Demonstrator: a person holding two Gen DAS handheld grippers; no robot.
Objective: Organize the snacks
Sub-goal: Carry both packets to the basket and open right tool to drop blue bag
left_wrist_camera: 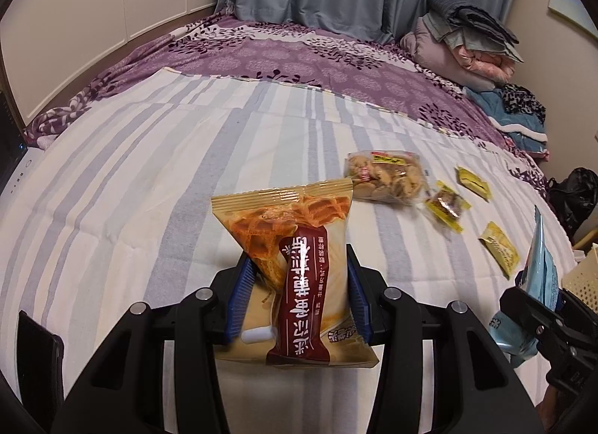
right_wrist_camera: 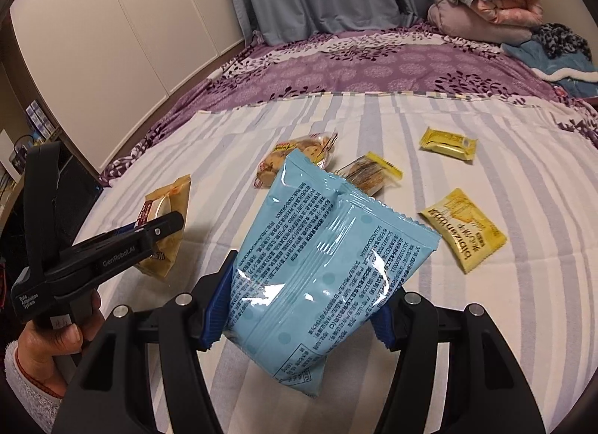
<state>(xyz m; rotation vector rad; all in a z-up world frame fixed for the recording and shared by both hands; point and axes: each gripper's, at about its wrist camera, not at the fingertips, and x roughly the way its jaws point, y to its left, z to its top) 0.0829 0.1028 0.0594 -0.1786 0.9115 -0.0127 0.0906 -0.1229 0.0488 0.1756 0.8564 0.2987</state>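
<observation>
My left gripper (left_wrist_camera: 297,284) is shut on a beige waffle snack packet (left_wrist_camera: 295,265) with a dark red label, held above the striped bedsheet. It also shows in the right wrist view (right_wrist_camera: 164,221). My right gripper (right_wrist_camera: 299,307) is shut on a light blue snack bag (right_wrist_camera: 317,258), also held above the sheet; the bag shows in the left wrist view (left_wrist_camera: 538,277). On the sheet lie a clear bag of cookies (left_wrist_camera: 387,176), a small clear-and-yellow packet (left_wrist_camera: 446,206) and two yellow packets (right_wrist_camera: 463,228) (right_wrist_camera: 448,142).
A cream perforated basket (left_wrist_camera: 583,280) stands at the right edge of the bed. Folded blankets and clothes (right_wrist_camera: 489,4) are piled at the far right. White cupboards (right_wrist_camera: 112,34) and a curtain stand behind the bed. A dark device (left_wrist_camera: 37,355) sits at the lower left.
</observation>
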